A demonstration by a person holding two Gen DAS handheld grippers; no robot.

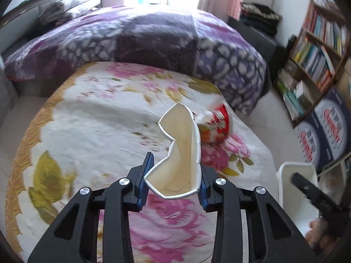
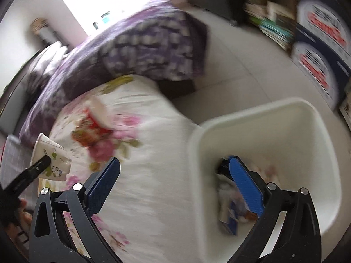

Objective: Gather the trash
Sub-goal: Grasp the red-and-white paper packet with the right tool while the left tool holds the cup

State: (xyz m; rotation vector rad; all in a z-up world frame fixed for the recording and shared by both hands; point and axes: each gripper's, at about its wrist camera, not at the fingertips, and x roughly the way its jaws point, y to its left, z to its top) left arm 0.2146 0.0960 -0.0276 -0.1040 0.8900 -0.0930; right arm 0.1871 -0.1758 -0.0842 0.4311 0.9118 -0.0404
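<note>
Left gripper [image 1: 173, 182] clenched on the cup [image 1: 182, 153], held above the bed [image 1: 98, 131]; rim already buckled between the pads. Paper, empty: I judge it feather-light, soft, easily crushed further, so the rim pinch suffices. Right gripper [image 2: 173, 186] spread wide, grasping nothing, one finger over the bin [image 2: 311, 131]. Red wrapper [image 1: 219, 125] lies on the bed beyond the cup; looks thin, crinkly, best pinched at a raised edge.

Left gripper [image 1: 173, 175], right gripper [image 2: 175, 184]: black angular frames, blue ribbed pads, silver round screws.
</note>
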